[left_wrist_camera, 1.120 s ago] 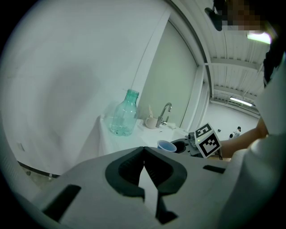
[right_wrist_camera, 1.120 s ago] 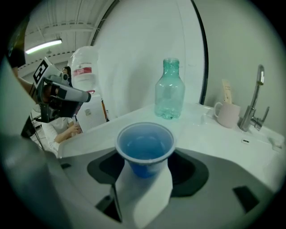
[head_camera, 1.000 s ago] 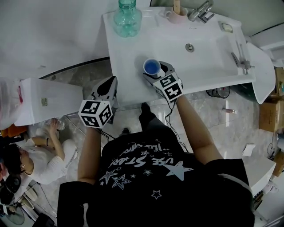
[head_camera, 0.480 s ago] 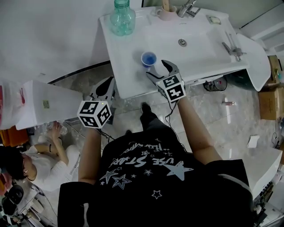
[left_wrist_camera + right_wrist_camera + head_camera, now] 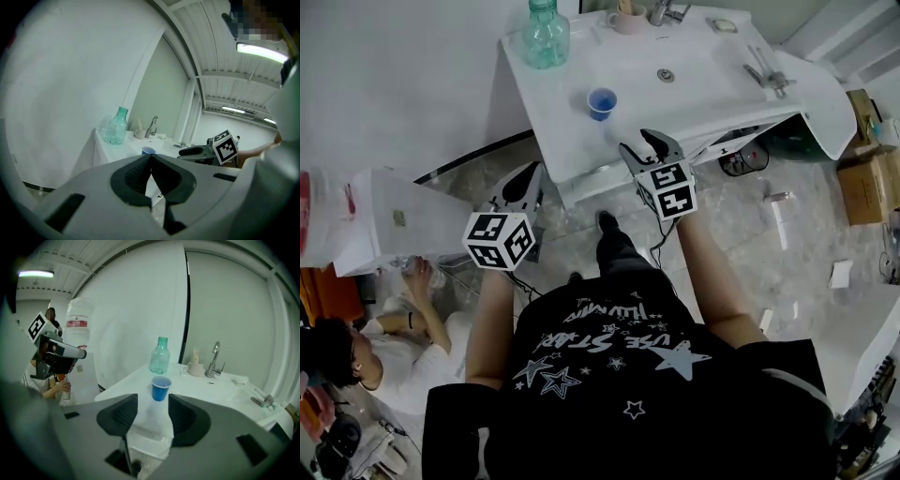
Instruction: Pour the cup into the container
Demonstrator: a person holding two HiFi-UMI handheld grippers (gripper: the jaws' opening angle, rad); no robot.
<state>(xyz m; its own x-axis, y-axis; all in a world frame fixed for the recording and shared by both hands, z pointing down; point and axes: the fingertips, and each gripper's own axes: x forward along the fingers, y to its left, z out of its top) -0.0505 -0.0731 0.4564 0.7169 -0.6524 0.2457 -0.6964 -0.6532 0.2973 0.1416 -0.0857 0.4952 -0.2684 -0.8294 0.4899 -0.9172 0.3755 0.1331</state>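
Note:
A blue cup (image 5: 601,101) stands upright on the white sink counter (image 5: 567,131), apart from both grippers. In the right gripper view the cup (image 5: 161,388) is just beyond my right gripper (image 5: 153,403). Its jaws are closing, with a gap and nothing between them. From above, the right gripper (image 5: 645,143) hangs at the counter's front edge, short of the cup. A clear green bottle (image 5: 546,37) stands at the counter's back left. My left gripper (image 5: 532,173) is shut and empty, left of the counter and below its edge. The left gripper view shows the cup (image 5: 148,150) and the bottle (image 5: 116,125).
The sink basin (image 5: 694,70) lies right of the cup, with a tap (image 5: 664,11) and a mug (image 5: 628,19) behind it. A white cabinet (image 5: 384,225) stands at the left and a person (image 5: 375,347) crouches beside it. Cardboard boxes (image 5: 862,183) sit on the floor at right.
The right gripper stood around the blue cup a second ago; it has let go and drawn back to the counter's edge. The cup stays on the counter. The left gripper has barely moved.

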